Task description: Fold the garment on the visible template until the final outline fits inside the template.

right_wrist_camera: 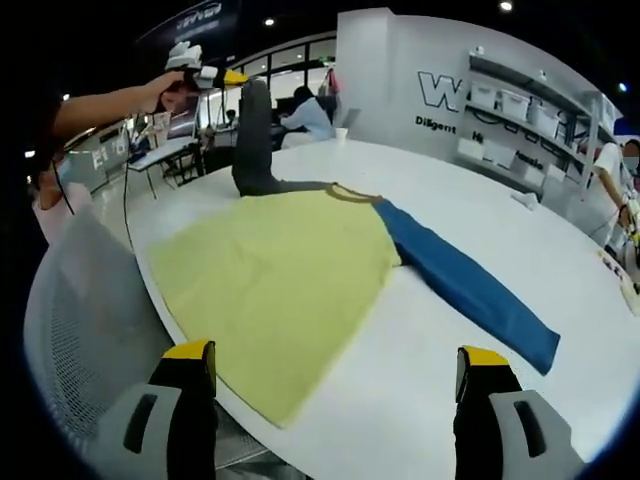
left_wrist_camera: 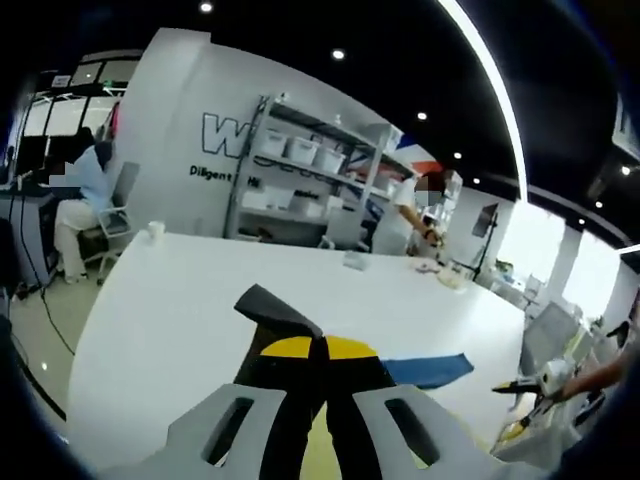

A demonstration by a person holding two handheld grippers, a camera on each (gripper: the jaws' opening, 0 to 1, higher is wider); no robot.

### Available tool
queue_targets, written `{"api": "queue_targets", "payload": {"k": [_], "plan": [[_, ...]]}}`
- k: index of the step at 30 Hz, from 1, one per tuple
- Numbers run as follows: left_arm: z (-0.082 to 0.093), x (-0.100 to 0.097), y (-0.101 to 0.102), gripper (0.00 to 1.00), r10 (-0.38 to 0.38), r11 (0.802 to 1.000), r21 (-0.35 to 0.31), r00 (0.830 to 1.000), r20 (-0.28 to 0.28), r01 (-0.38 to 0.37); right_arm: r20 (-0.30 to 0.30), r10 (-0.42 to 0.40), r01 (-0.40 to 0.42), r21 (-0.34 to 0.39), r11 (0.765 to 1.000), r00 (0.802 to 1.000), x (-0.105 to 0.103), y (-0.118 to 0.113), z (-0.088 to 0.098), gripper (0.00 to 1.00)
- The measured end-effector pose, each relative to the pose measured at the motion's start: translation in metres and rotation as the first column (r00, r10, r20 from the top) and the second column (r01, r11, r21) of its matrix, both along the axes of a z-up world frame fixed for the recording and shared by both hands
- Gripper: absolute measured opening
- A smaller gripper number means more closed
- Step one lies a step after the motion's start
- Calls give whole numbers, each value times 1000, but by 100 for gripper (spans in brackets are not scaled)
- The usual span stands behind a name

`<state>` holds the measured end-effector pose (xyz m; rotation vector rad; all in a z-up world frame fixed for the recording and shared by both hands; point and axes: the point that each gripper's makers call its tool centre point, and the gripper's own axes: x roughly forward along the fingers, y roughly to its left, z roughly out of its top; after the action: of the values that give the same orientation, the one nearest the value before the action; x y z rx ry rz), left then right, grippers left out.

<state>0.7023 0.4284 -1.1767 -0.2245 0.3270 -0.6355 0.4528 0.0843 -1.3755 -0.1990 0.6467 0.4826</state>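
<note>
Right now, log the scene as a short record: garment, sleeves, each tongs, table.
garment: yellow shirt lying flat on the white table, hem at the near edge
blue sleeve: spread out flat to one side
dark sleeve: lifted upright off the table
left tongs: shut on dark sleeve, raised above the far side of the shirt
right tongs: open, holding nothing, over the near edge
template: cannot tell

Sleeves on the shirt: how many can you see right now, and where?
2. The blue sleeve lies flat on the table, stretched away from the yellow body. The dark sleeve is lifted upright, pinched by the left gripper.
</note>
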Motion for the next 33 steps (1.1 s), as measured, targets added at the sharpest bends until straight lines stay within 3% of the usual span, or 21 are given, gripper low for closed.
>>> {"api": "queue_targets", "payload": {"k": [13,25,27,33], "plan": [[-8,-9,-67,0,-111,994,20,994,-20,111,4,-13,13,-5,1000,1000,-4,-6,3,99],[-44,-13,-121,0,-169,984,33,981,-96,173,-7,-31,31,-8,999,1000,-13,-11,-2,99],[-57,-18,-135,0,-195,979,38,971,-137,202,-8,-33,33,-11,999,999,-13,-13,-2,99],[-91,-20,-165,0,-243,958,110,954,-178,265,-2,-54,54,-13,998,999,-14,-19,1,99]]}}
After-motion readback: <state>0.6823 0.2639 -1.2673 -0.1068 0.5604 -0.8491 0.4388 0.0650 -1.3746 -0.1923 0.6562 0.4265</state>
